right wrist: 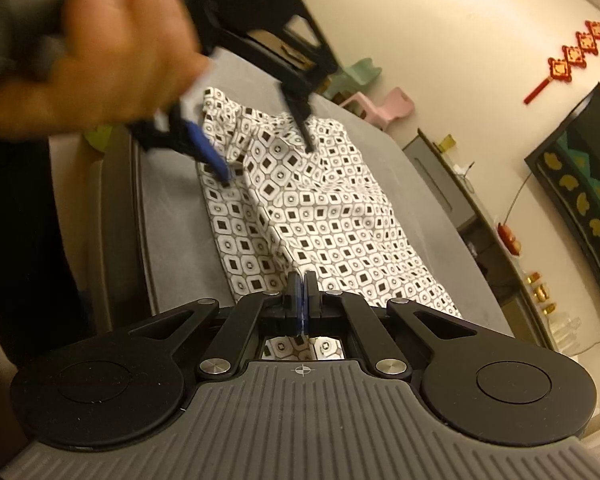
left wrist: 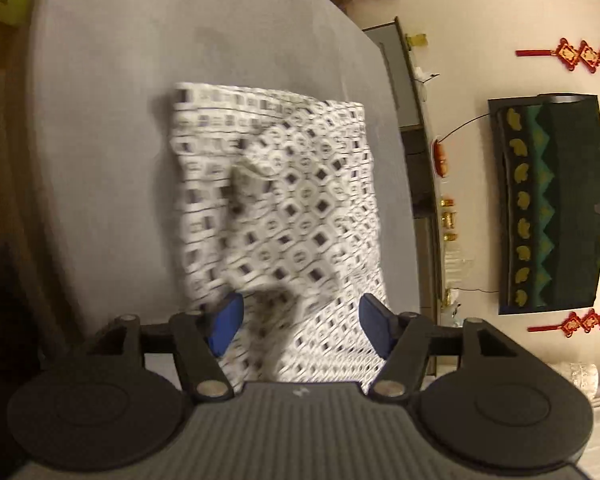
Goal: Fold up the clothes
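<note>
Patterned garment (right wrist: 300, 208), soft and limp, lying on the grey tabletop (right wrist: 172, 216); right hand-held gripper (right wrist: 302, 280) is clamped on its near hem, left hand-held gripper (left wrist: 300, 312) open above it, best pinched at edges.

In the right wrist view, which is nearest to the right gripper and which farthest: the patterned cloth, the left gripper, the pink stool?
1. Patterned cloth: at the right gripper's closed tips.
2. Left gripper: over the cloth's far end.
3. Pink stool: beyond the grey surface, by the wall.

Two wrist views, each angled down, close over the shared patterned cloth (left wrist: 284, 208) on the grey table (left wrist: 120, 120).
</note>
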Demonstrator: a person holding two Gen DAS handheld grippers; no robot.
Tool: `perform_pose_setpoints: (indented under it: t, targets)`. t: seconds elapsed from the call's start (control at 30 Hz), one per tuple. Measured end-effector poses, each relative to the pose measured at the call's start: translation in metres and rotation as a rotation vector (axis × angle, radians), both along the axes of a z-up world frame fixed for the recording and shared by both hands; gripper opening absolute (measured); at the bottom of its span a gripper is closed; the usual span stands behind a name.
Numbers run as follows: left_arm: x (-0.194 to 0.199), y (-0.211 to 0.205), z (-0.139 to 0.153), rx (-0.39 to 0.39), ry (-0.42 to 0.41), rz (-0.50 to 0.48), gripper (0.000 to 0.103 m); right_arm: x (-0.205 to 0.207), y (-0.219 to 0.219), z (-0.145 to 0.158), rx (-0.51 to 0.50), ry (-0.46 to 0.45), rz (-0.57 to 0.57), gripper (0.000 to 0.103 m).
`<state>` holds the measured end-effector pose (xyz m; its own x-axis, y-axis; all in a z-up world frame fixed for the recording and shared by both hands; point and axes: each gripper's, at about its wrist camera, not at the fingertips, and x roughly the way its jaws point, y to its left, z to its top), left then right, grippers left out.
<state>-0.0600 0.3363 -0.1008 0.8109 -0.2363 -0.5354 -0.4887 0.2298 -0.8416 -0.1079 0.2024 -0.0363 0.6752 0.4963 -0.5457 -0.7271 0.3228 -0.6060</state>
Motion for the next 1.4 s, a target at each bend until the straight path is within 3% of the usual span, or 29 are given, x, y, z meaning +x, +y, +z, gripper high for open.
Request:
perform_pose_setpoints:
  t: [0.07,0.13,0.2,0.27,0.4,0.57,0.6,0.63,0.7,0.77,0.9,1.1,1.2,1.3,1.4]
  targets:
    - [0.006,0.0,0.011,0.092,-0.027,0.03,0.046,-0.002,-0.001,-0.003,-0.007,0.01,0.001,0.0]
    - [-0.003,-0.006,0.045,0.39,-0.064,0.113,0.035,-0.003,-0.002,-0.006,-0.014,0.021,0.002,0.0]
    - [-0.016,-0.013,0.068,0.526,-0.158,0.145,0.034,-0.004,-0.003,-0.009,-0.021,0.031,0.004,0.0]
    - [-0.018,-0.007,0.063,0.502,-0.144,0.137,0.034,-0.005,-0.003,-0.012,-0.028,0.042,0.007,0.0]
    - [-0.007,0.009,0.025,0.322,0.007,0.096,0.035,-0.008,-0.004,-0.018,-0.033,0.052,0.012,0.0]
    - [0.006,0.0,0.031,0.47,0.086,0.047,0.034,-0.009,-0.007,-0.018,-0.021,0.05,0.012,0.0]
    - [0.006,-0.002,0.035,0.513,0.101,0.047,0.023,-0.01,-0.009,-0.017,-0.016,0.042,0.015,0.0]
    - [0.005,-0.005,0.039,0.559,0.116,0.048,0.0,-0.012,-0.011,-0.016,-0.01,0.034,0.018,0.0]
    - [-0.014,-0.019,0.056,0.654,0.136,0.062,0.0,-0.016,-0.015,-0.013,0.001,0.019,0.025,0.0]
    - [-0.013,-0.011,0.044,0.66,0.214,0.052,0.0,-0.02,-0.019,-0.008,0.01,0.01,0.032,0.0]
    - [-0.014,-0.001,0.035,0.631,0.277,0.1,0.0,-0.017,-0.016,-0.011,-0.007,0.049,0.04,0.0]
    - [-0.013,0.004,0.033,0.578,0.258,0.134,0.004,-0.016,-0.032,-0.004,0.047,0.148,0.037,0.0]
    - [-0.015,0.007,0.033,0.589,0.266,0.152,0.004,-0.009,-0.05,-0.007,0.017,0.135,-0.019,0.0]
    - [-0.021,0.008,0.035,0.616,0.29,0.208,0.013,-0.005,-0.071,-0.008,-0.033,0.12,-0.047,0.0]
    - [-0.026,0.008,0.042,0.634,0.297,0.268,0.03,-0.004,-0.091,-0.006,-0.071,0.112,-0.073,0.007]
